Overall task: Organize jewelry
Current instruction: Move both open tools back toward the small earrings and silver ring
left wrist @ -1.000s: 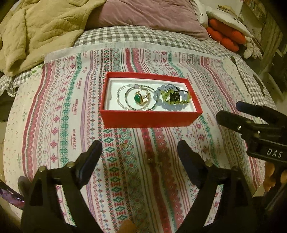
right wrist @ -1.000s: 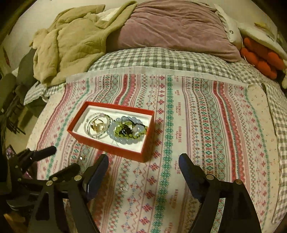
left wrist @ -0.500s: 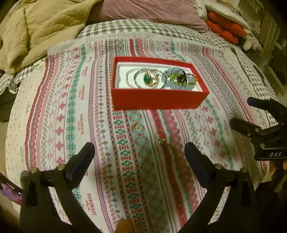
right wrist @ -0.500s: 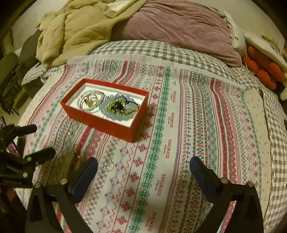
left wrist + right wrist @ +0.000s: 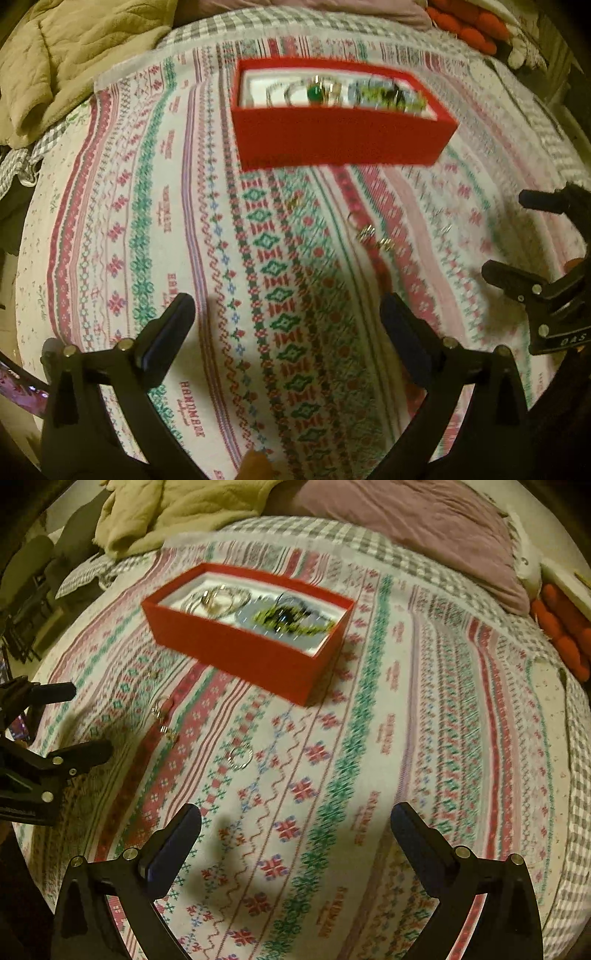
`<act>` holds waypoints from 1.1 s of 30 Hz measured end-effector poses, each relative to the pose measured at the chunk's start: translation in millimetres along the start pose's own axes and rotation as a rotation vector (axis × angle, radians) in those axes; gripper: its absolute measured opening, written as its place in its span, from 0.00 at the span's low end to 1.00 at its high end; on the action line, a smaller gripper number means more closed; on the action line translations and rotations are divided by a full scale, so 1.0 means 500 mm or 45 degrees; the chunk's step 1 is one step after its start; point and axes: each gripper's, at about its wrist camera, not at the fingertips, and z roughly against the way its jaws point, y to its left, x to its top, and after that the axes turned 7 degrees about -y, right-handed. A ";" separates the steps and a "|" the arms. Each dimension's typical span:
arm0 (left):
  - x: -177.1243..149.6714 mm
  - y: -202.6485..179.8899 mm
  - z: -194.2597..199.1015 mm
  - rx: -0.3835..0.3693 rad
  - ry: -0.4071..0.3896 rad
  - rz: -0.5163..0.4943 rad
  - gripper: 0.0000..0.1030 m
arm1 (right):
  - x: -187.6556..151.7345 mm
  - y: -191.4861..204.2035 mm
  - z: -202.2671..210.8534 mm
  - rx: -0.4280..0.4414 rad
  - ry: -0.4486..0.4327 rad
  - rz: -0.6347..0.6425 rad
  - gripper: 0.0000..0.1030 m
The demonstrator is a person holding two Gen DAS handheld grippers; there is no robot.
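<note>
Reaching for the loose pieces is the step you seem to be in: small jewelry lies scattered on the cloth in front of the red box, not yet gathered. The nearest to your right gripper is a thin silver ring, lying flat on the patterned cloth just ahead and left of its fingers. A pair of small gold earrings sits a little further left, between the two tools, with another tiny gold piece nearer the box.

Both sets of jaws have just been opening and now stand wide, with nothing between them; your left gripper hovers over bare cloth.

The next move probably calls for care: these pieces are thin, hard and low on a soft woven surface over bedding, so the pads may press into the fabric before they catch metal. You would want one finger on each side of the ring and a slow close.

The box is rigid, straight-walled card with a pale lining, already holding bangles, a green-stoned ring and a green bead bracelet. Blur hides finer detail.
</note>
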 end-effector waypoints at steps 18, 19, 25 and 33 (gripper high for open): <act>-0.012 -0.009 -0.049 -0.026 -0.195 -0.099 1.00 | -0.024 0.021 -0.072 0.074 -0.100 -0.005 1.00; -0.009 -0.008 -0.051 -0.030 -0.197 -0.101 1.00 | -0.026 0.022 -0.073 0.077 -0.112 -0.003 1.00; 0.009 -0.009 -0.062 -0.046 -0.212 -0.126 1.00 | -0.017 0.027 -0.080 0.079 -0.138 0.005 1.00; 0.026 -0.031 -0.051 -0.110 -0.267 -0.198 0.72 | -0.015 0.022 -0.081 0.077 -0.144 0.008 1.00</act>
